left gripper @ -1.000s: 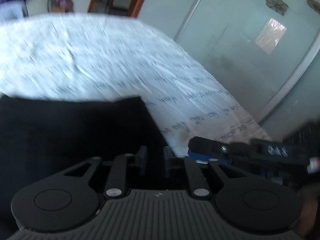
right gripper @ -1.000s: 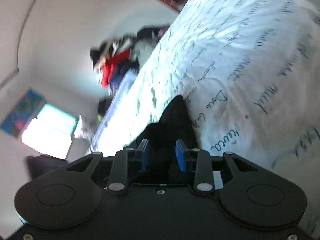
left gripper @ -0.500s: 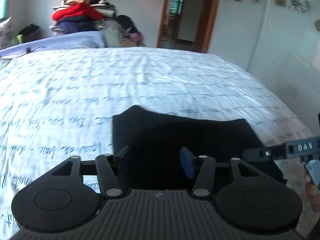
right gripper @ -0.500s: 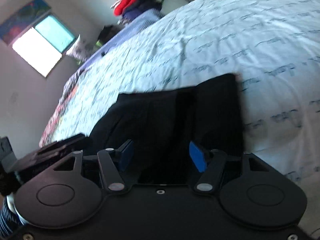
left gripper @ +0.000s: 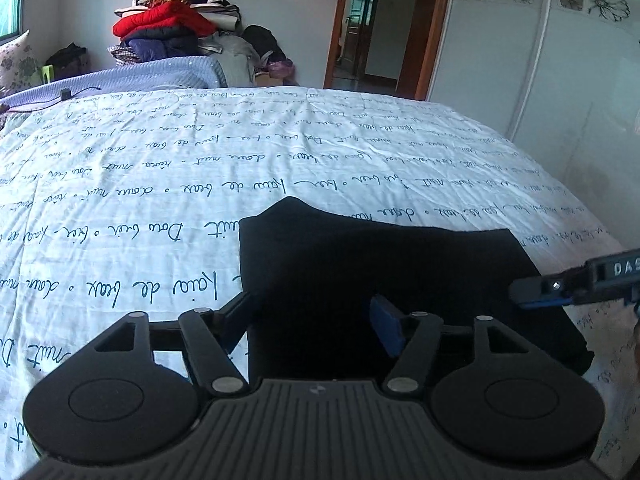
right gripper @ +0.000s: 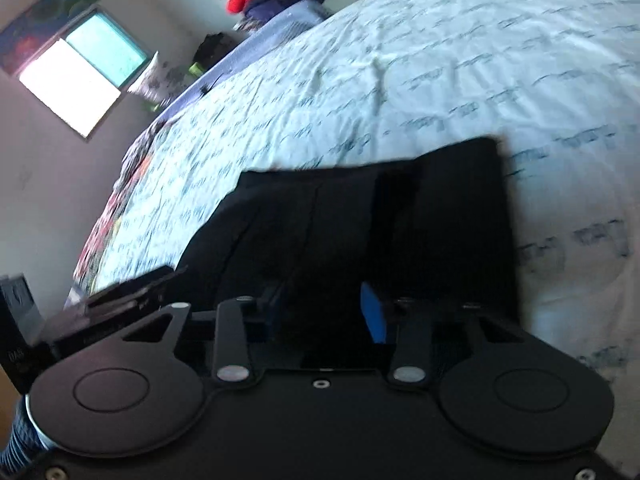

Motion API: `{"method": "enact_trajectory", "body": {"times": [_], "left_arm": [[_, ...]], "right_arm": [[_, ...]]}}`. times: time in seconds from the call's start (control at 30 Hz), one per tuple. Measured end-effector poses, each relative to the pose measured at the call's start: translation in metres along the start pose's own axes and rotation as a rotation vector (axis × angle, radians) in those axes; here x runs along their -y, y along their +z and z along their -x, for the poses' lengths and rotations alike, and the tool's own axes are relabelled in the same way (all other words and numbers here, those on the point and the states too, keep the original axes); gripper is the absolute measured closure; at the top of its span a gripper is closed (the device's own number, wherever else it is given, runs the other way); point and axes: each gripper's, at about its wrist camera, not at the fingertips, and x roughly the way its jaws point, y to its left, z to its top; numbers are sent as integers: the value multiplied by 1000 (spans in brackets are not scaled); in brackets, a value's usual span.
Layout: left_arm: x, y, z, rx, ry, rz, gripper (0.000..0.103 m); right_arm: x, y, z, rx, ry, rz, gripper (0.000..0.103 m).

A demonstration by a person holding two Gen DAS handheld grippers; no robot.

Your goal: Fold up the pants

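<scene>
The black pants [left gripper: 380,256] lie folded into a compact rectangle on the white bed sheet with blue script [left gripper: 200,160]. My left gripper [left gripper: 316,316] is open and empty, just above the near edge of the pants. My right gripper [right gripper: 324,308] is open and empty over the near edge of the same pants [right gripper: 360,216]. The right gripper also shows in the left wrist view [left gripper: 536,294] at the pants' right edge. The left gripper shows in the right wrist view [right gripper: 132,288] at the left.
A pile of clothes [left gripper: 172,28] sits at the far end of the bed. A doorway [left gripper: 372,28] and a white wardrobe [left gripper: 540,60] stand to the right. A window [right gripper: 80,72] is at the far left.
Both grippers have let go of the pants and opened. They have drawn back from the fold, and the pants now lie flat on the sheet.
</scene>
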Motion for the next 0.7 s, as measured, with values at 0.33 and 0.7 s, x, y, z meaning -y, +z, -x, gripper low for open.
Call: {"method": "enact_trajectory", "body": {"times": [0.33, 0.7], "left_arm": [[20, -11, -6, 7, 27, -67, 27], [20, -11, -5, 7, 20, -72, 27]], "right_arm": [[33, -11, -17, -89, 203, -270, 47], [47, -2, -1, -153, 135, -292, 53]]}}
